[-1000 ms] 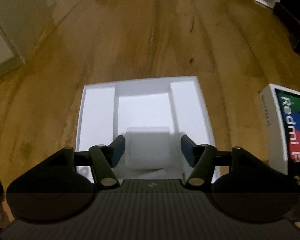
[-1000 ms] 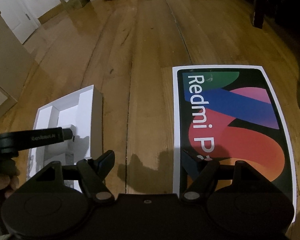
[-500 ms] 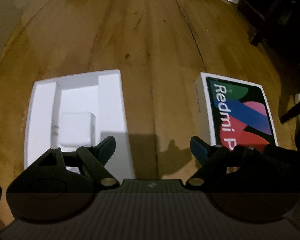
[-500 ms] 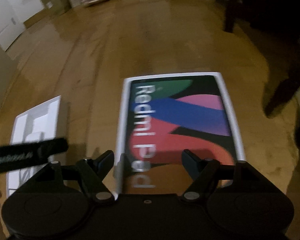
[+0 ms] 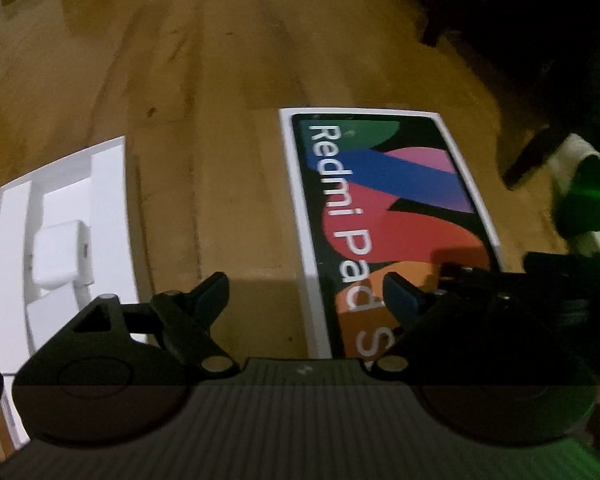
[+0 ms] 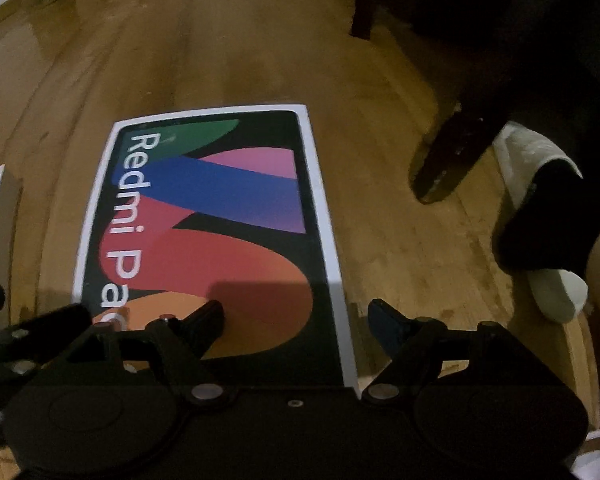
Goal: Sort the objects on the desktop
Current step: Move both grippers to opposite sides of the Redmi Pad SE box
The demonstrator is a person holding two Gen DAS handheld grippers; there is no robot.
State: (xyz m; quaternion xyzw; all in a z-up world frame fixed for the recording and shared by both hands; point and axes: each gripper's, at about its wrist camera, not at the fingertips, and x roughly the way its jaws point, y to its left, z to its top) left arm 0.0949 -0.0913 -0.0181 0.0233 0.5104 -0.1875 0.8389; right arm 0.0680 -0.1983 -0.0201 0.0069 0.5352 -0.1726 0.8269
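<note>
Redmi Pad colourful rectangular cardboard lid (image 6: 216, 236) lies flat on the wooden floor, at three o'clock from the white open box tray (image 5: 60, 232), both grippers' jaws opening empty above it, probably to lift it.

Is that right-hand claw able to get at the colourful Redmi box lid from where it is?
Probably yes. The right gripper hangs just over the box lid's near right edge, jaws opening, nothing between them or in the way.

Wooden floor (image 5: 228, 128) with two boxes

A white tray box (image 5: 108, 208) (a small white block sits in its middle well) lies left of the flat Redmi Pad box (image 6: 220, 216), apart, both resting directly on the planks.
</note>
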